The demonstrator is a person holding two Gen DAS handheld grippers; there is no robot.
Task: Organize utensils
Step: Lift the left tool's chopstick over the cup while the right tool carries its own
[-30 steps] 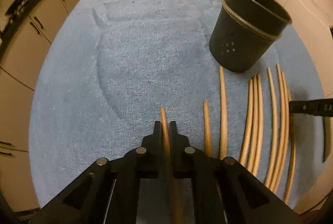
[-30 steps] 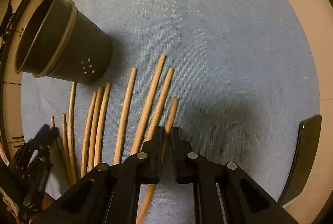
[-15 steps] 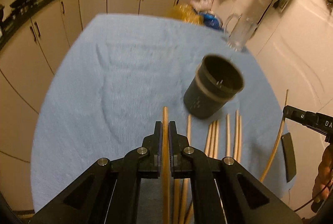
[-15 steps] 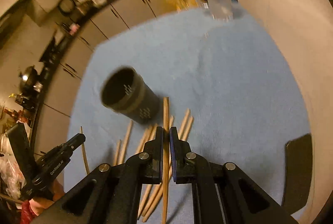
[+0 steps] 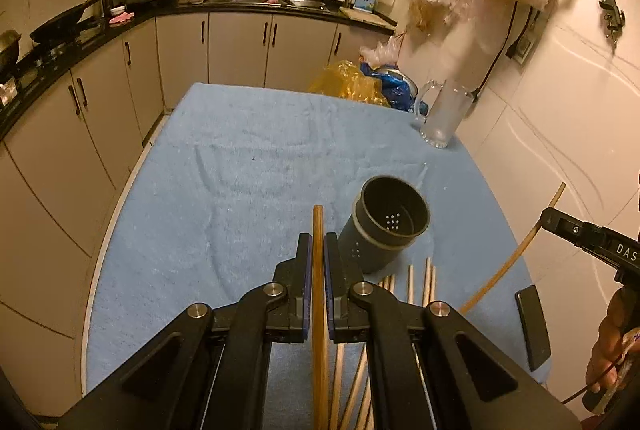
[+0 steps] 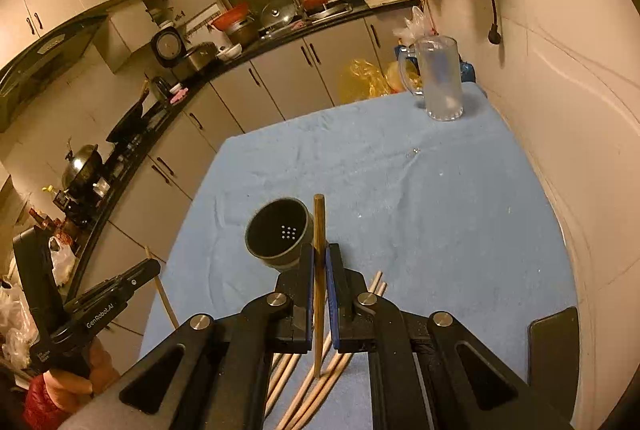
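Note:
A dark utensil holder (image 5: 382, 226) with small holes stands on the blue towel (image 5: 260, 170); it also shows in the right wrist view (image 6: 280, 234). My left gripper (image 5: 317, 250) is shut on a wooden chopstick (image 5: 318, 230) and holds it lifted, left of the holder. My right gripper (image 6: 319, 262) is shut on another chopstick (image 6: 319, 226), lifted just right of the holder. Several more chopsticks (image 5: 420, 278) lie on the towel in front of the holder, also seen in the right wrist view (image 6: 312, 386).
A glass mug (image 5: 440, 114) stands at the towel's far right corner, with plastic bags (image 5: 360, 82) behind it. A dark phone (image 5: 532, 326) lies near the towel's right edge. A wall runs along the right; kitchen cabinets lie to the left and beyond.
Both grippers have risen from the towel, each lifting a chopstick. The views have tilted up from the table to the kitchen.

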